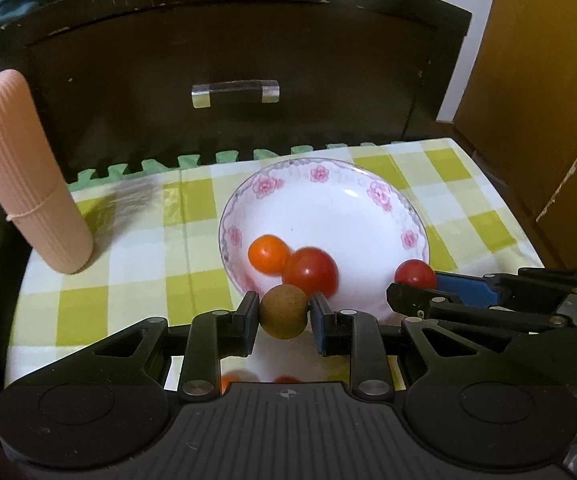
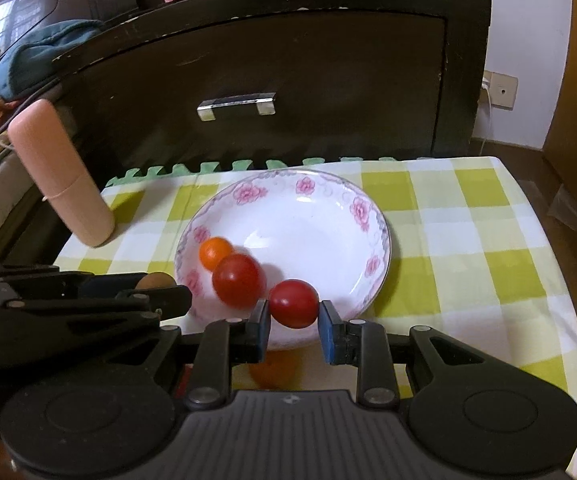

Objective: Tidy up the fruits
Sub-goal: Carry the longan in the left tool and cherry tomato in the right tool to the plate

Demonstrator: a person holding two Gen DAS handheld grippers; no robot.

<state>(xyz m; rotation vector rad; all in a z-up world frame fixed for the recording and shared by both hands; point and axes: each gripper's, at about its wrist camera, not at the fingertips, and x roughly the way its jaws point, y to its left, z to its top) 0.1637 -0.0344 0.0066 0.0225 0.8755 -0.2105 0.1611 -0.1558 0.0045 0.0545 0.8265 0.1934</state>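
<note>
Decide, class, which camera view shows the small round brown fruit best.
The left wrist view: the small round brown fruit sits whole between the left gripper fingers. The right wrist view shows only a sliver of it behind that gripper's linkage.

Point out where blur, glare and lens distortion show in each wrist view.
Left wrist view: the red cherry tomato and orange cherry tomato in the white floral bowl look motion-smeared; the fisheye bends the dark wooden cabinet; dark vignette in the corners. Right wrist view: glare highlights on the red tomato between the right gripper fingers and on the bowl's inside; a bright window reflection at upper left.
</note>
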